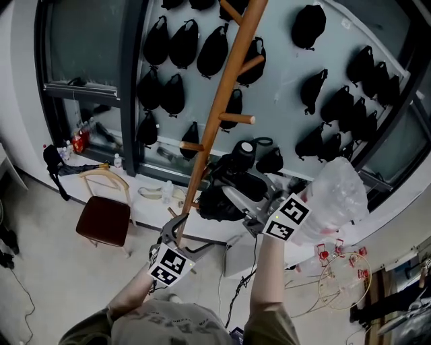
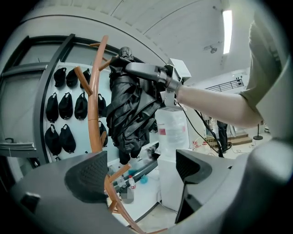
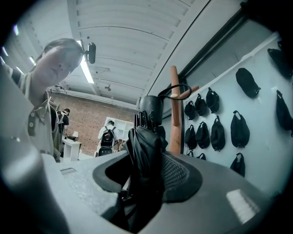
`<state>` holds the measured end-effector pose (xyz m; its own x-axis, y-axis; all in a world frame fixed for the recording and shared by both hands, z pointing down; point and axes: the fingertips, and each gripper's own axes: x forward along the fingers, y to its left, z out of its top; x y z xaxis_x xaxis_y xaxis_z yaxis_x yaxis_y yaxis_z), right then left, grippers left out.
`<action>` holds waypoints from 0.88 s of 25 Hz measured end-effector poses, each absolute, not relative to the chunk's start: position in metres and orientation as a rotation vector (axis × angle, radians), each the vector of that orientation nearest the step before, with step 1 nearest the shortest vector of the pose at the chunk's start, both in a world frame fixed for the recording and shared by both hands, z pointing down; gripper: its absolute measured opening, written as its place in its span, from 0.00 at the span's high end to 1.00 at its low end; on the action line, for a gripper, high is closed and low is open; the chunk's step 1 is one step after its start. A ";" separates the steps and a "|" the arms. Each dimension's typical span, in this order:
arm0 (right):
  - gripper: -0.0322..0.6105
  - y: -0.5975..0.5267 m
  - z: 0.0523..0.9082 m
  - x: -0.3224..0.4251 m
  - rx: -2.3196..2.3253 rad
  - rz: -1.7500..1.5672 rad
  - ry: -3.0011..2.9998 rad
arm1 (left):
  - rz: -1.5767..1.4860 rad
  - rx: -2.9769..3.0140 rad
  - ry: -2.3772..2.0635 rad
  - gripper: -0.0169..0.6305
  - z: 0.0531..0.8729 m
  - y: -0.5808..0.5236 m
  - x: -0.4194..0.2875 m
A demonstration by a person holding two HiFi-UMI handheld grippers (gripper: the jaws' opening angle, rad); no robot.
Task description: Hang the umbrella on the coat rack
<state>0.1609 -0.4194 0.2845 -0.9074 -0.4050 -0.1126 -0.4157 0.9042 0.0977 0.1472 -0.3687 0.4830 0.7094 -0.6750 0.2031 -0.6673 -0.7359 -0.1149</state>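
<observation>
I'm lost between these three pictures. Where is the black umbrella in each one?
Head view: the umbrella is at the centre, just right of the pole.
Left gripper view: upper centre, a dark bundle right of the pole.
Right gripper view: bottom centre, close up, left of the pole.
Shared landmark: the wooden coat rack pole.

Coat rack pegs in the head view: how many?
4. Top peg at the frame's upper edge, upper-right peg, middle-right peg, lower-left peg, all on the coat rack pole. Others may be cropped above or hidden behind the umbrella.
</observation>
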 end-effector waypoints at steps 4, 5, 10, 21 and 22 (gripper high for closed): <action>0.65 -0.425 0.277 0.155 -0.576 0.180 2.971 | -0.372 -2.865 1.154 0.28 0.482 -0.373 0.145; 0.65 -0.426 0.276 0.153 -0.559 0.174 2.967 | -0.375 -2.863 1.159 0.28 0.482 -0.373 0.145; 0.65 -0.428 0.272 0.144 -0.479 0.166 2.959 | -0.381 -2.842 1.183 0.28 0.478 -0.376 0.138; 0.65 -0.432 0.265 0.135 -0.400 0.129 2.935 | -0.398 -2.820 1.214 0.28 0.478 -0.381 0.127; 0.65 -0.433 0.265 0.134 -0.400 0.127 2.937 | -0.402 -2.821 1.213 0.28 0.479 -0.382 0.127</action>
<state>0.1344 -0.4332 0.2654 -0.9488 -0.2572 -0.1834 -0.2720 0.9604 0.0604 0.1268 -0.3816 0.4792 0.6595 -0.7192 0.2187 -0.7076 -0.6921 -0.1424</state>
